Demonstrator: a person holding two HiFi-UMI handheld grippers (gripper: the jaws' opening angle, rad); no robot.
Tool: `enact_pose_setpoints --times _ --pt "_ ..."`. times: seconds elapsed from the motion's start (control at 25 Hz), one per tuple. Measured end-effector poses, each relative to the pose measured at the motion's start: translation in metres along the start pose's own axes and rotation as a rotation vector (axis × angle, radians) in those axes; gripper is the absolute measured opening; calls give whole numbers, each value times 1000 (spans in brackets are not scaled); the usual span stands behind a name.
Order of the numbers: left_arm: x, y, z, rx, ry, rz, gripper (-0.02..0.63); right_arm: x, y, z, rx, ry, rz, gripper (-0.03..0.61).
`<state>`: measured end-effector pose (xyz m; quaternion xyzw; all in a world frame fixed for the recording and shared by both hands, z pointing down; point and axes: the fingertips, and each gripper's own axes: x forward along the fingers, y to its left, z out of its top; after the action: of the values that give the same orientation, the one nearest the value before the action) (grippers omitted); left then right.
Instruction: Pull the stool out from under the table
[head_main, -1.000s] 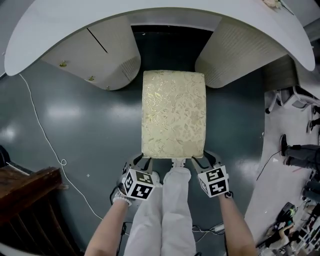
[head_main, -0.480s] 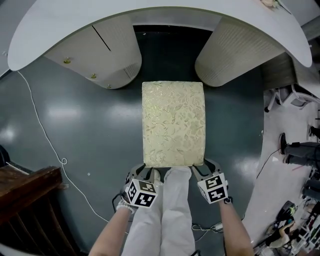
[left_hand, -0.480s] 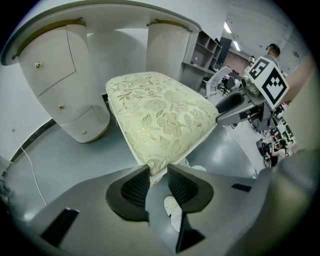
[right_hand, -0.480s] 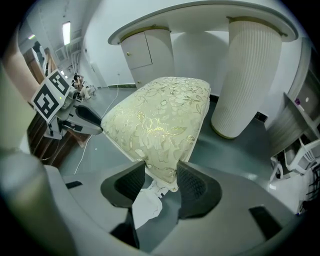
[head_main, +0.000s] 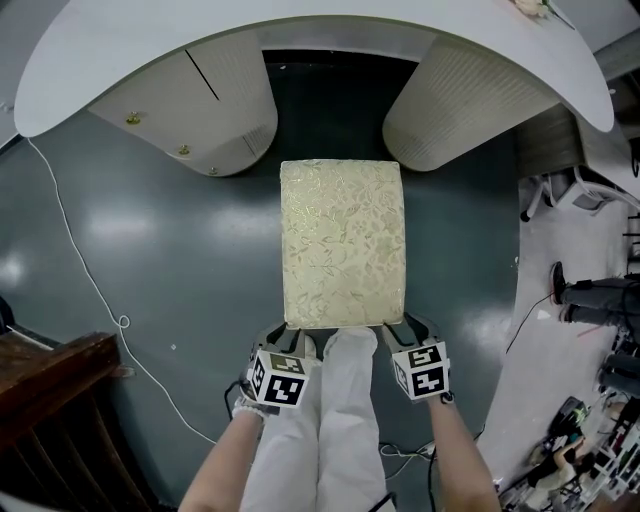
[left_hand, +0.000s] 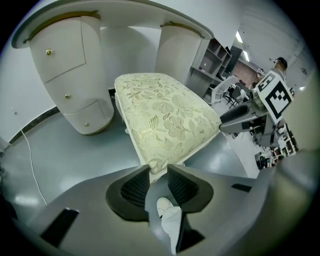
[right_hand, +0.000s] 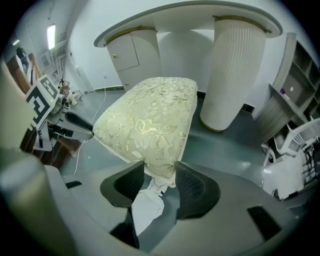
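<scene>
Jaws: 2 grippers, 1 stool (head_main: 342, 245) | left gripper (left_hand: 158, 170) pinches 1 corner | right gripper (right_hand: 160, 168), just widened, pinches another

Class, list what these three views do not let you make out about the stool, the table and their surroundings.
- Stool legs: head view, hidden beneath its own cushion.
- Table top's far part: head view, cut off by the upper edge.
- Clutter on the floor at right: head view, too small to name and cut by the right edge.
</scene>
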<state>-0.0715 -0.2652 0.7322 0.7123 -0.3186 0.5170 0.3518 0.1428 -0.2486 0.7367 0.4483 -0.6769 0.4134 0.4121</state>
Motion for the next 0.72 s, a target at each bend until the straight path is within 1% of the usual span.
enact_pose_setpoints --times 0.04,0.12,0.16,0.2,0.32,0.48,0.72 --pt "-5 2 2 -12 -15 9 110 -5 -2 2 29 -12 -17 188" --pt "-22 4 12 -14 -55 22 60 -21 -7 11 77 -50 -58 105" --pt "-32 4 19 -6 -80 23 42 -30 -8 18 95 -73 -74 74" --pt "-44 4 28 6 -107 20 31 -40 -7 26 106 -99 -85 59" --pt "-85 2 59 44 -191 -1 18 -76 2 57 115 -172 -93 48" --pt "-153 -3 102 61 -302 -40 17 -137 23 96 116 -266 -88 44" --pt "-256 -9 161 168 -446 -46 17 -230 51 155 125 -410 -96 44"
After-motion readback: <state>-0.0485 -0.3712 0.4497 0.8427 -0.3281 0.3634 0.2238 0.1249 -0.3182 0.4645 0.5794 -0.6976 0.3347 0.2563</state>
